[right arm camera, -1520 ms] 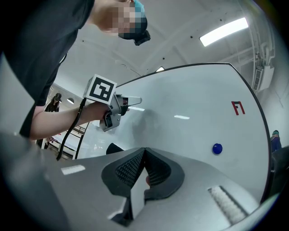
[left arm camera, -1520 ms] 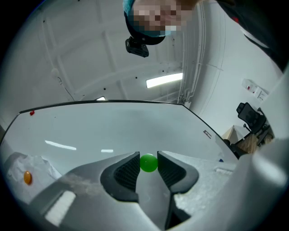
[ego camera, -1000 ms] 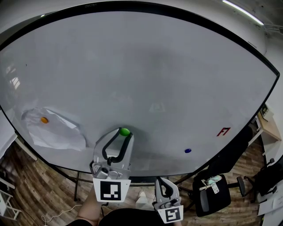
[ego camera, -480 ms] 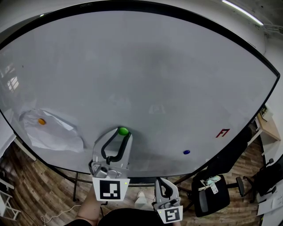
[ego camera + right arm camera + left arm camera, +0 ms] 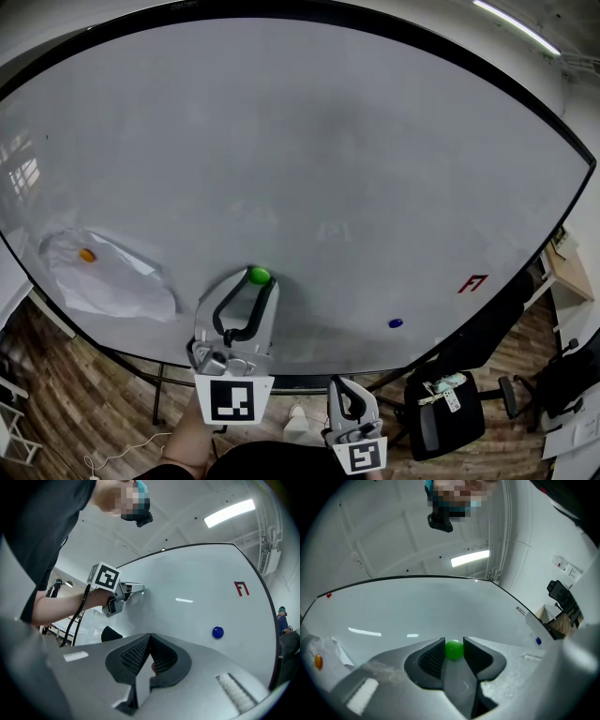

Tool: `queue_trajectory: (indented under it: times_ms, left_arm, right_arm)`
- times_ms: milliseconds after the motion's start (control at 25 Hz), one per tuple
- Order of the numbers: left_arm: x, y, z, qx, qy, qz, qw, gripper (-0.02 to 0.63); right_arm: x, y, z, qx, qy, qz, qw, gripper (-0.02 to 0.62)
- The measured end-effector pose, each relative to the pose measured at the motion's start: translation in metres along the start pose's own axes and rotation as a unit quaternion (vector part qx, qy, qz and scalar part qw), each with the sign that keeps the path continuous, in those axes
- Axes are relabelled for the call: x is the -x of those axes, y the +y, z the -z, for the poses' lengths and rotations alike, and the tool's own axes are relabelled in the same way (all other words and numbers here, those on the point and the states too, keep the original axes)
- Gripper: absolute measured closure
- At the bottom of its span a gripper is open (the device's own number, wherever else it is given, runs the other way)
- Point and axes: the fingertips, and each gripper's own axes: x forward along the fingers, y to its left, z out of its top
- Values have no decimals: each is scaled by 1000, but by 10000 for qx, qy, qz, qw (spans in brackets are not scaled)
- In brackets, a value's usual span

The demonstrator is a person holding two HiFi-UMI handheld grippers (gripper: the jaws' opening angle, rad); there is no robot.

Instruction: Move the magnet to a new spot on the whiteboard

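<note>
A round green magnet sits against the whiteboard, low and left of centre. My left gripper is shut on it, and in the left gripper view the green magnet shows pinched between the two dark pads. My right gripper hangs below the board's lower edge, jaws shut with nothing between them. The right gripper view shows its closed gripper pointing at the board.
A blue magnet sticks to the board at the lower right, near a red mark. An orange magnet holds a crumpled white sheet at the lower left. An office chair stands on the wooden floor.
The left gripper has slid the green magnet slightly up and to the left on the board. The right gripper has stayed still.
</note>
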Motion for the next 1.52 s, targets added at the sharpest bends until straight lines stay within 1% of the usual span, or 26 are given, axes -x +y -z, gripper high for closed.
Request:
queue_trajectory:
  times_ms: [120,320,560,800,1080,1240,1320,1400,1520]
  left_arm:
    - [0,0,0,-31,-22,-28,10000,476]
    - [0,-1,2,-205,-8,-70,9998,474]
    - [0,-1,2,-154,-44,-86,9998,474]
    - [3,-4,4,104,-9,82,9999,471]
    - [12,-1,0,66,-65,29,10000,468]
    - [21,-1,-1,48,0,31,10000,468]
    - [27,0,0,69,32,12,10000,497]
    - [33,-1,2,124,75,10,9999,508]
    - [41,-4,4,174,135,64,9997,541]
  right_arm:
    - [0,0,0,23,-9,-9,10000,594]
    - [1,0,0,6,-10,4,10000,594]
    - [2,1,-1,8,-22,-3,10000,594]
    - [7,1,-1,53,-6,2,10000,594]
    - [8,7,-1,25,-5,-79,10000,594]
    - [10,12,-3,32,-8,-147,9999,594]
    - [11,15,-3,35,-11,-179,9998,594]
    - [12,17,-2,30,13,-205,9998,594]
    - [13,21,-2,10,31,-248,9997,594]
